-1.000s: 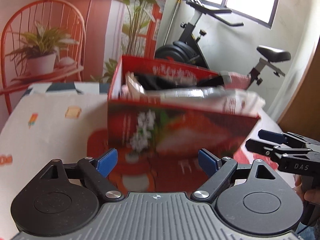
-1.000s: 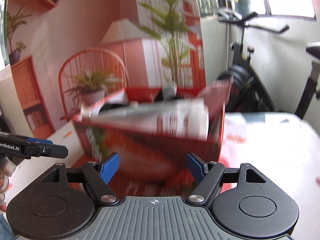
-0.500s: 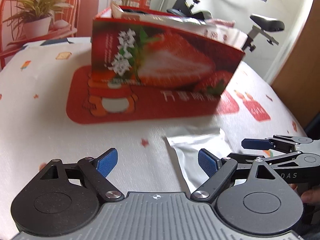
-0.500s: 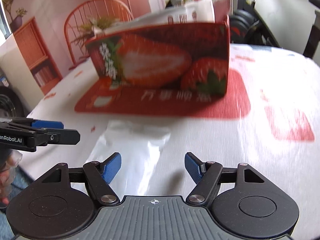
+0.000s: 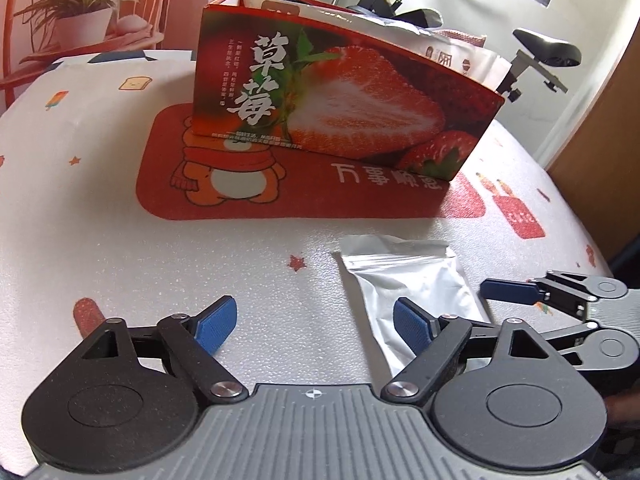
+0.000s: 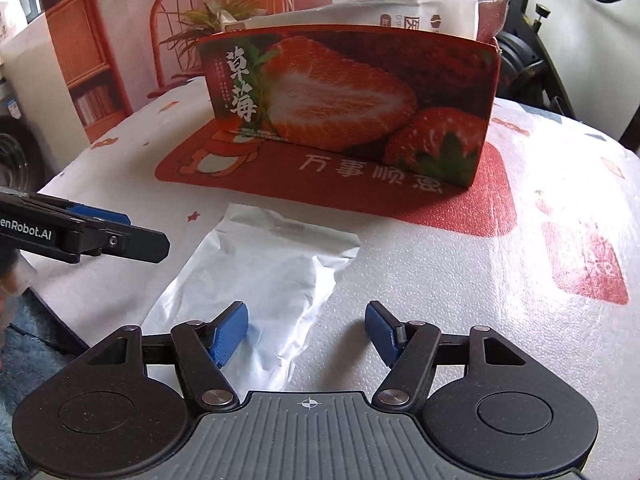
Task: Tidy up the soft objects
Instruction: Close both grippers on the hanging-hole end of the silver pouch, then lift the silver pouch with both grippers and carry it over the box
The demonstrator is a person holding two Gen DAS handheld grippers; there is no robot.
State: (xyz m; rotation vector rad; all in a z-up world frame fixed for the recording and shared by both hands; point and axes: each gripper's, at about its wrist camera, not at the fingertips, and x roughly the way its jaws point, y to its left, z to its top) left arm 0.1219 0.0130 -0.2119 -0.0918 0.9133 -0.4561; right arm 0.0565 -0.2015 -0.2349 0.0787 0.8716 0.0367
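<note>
Landmark: silver foil pouch (image 5: 416, 280), flat on the white patterned tablecloth (image 5: 100, 240). Left of pouch: left gripper (image 5: 316, 324), jaws apart and just been closing, nothing between them; its right blue pad overlaps the pouch's near left edge in view, contact unclear. Behind pouch: red mat (image 5: 300, 196) with strawberry box (image 5: 340, 108) standing on it, packets sticking out the top. Right of pouch: right gripper (image 6: 308, 332), jaws partly apart and just closing, holding nothing; pouch's near corner lies between the pads.
</note>
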